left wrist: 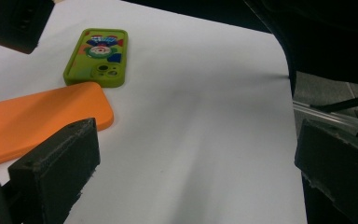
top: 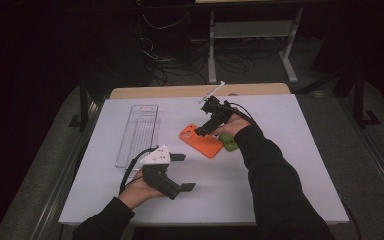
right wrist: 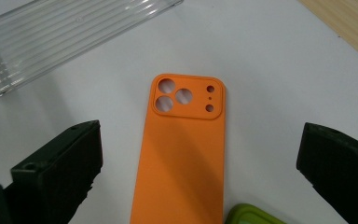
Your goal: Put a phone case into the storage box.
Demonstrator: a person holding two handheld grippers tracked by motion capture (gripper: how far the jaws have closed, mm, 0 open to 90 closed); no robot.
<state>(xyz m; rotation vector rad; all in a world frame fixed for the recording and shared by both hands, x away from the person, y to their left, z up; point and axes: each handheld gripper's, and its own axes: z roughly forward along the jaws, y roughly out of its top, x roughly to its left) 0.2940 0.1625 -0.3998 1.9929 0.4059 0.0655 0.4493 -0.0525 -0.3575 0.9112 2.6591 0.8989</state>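
An orange phone case lies back up in the middle of the white table, camera holes toward the tray. A green phone case with a colourful print lies just right of it. My right gripper hovers open over the orange case, one jaw on each side of it, not touching. My left gripper stands open near the front left, nothing between its jaws, pointing toward both cases.
A clear ribbed plastic tray lies left of the cases. The white table sheet has a wooden strip along its far edge. Stands and cables sit on the floor beyond.
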